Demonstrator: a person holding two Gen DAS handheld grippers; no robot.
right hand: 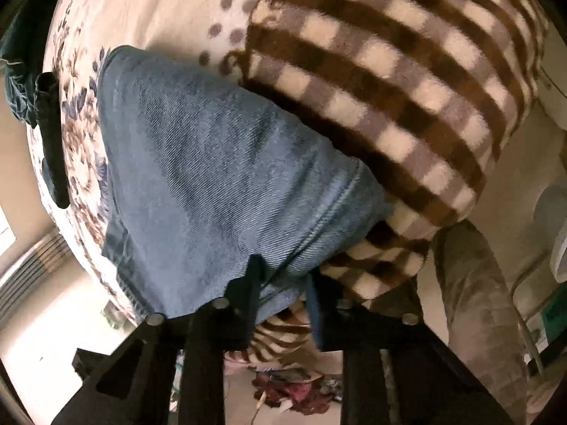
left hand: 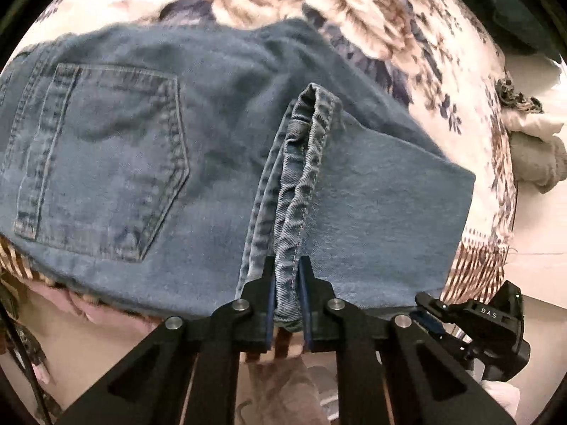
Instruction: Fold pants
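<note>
Bedcover: floral sheet (left hand: pixel 372 10) in cream, brown and navy, spread over the bed.
Blanket: brown-and-cream checked blanket (right hand: pixel 389 81), fuzzy, lying on the bed.
Bedside: grey towel (left hand: pixel 538 163) under white cloth (left hand: pixel 531 122).

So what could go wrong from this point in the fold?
The left tool pinches only the bunched hem of the jeans, so it may slip out or fold crooked. The right tool grips denim beside the checked blanket and might drag that along.

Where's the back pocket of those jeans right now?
In the left wrist view, the back pocket lies left of the left tool, which pinches the jeans' hem.
</note>
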